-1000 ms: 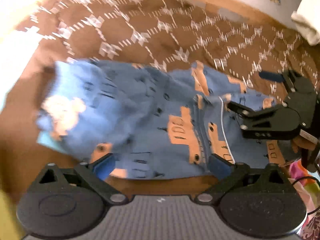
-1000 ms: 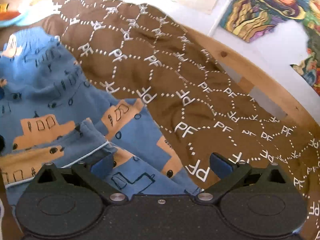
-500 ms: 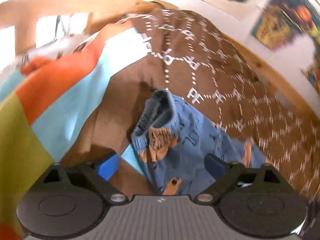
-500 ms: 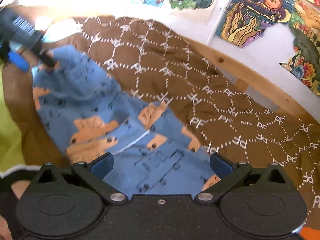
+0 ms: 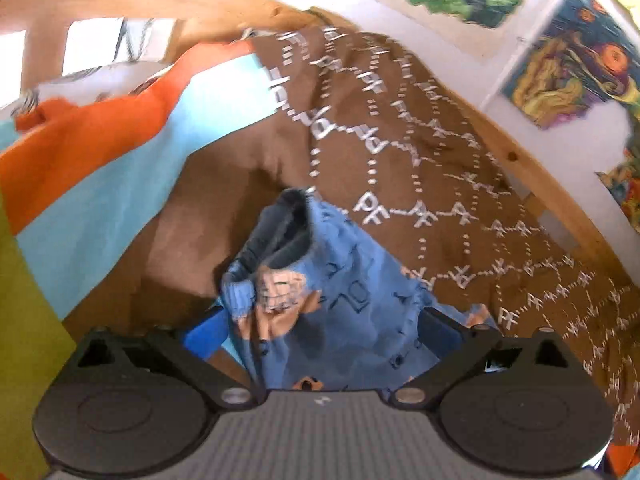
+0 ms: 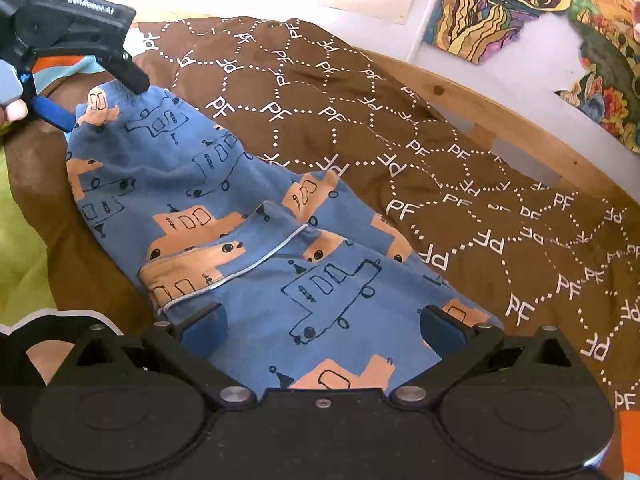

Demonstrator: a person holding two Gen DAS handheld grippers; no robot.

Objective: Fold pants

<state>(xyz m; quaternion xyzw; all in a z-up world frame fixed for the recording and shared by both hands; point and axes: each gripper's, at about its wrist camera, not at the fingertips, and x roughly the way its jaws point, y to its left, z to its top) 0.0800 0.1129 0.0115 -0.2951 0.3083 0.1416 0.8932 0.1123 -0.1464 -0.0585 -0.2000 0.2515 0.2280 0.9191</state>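
The blue pants (image 6: pixel 224 216) with orange vehicle prints lie lengthwise on a brown patterned blanket (image 6: pixel 400 128). My right gripper (image 6: pixel 322 328) is open, its jaws straddling the near end of the pants. My left gripper (image 5: pixel 320 332) is open over the far end, where the ribbed edge (image 5: pixel 280 240) is bunched and stands up. The left gripper also shows in the right wrist view (image 6: pixel 104 96) at the top left, one finger (image 6: pixel 132 74) touching the far edge of the pants.
A wooden bed rail (image 6: pixel 500 108) runs behind the blanket, with colourful posters (image 6: pixel 500 4) on the wall. An orange, light blue and green cover (image 5: pixel 80 168) lies to the left. A hand (image 6: pixel 12 110) shows at the left edge.
My left gripper has swung from facing the pants' side to their far bunched end. My right gripper has pulled back, so more of the pants' length shows between its jaws.
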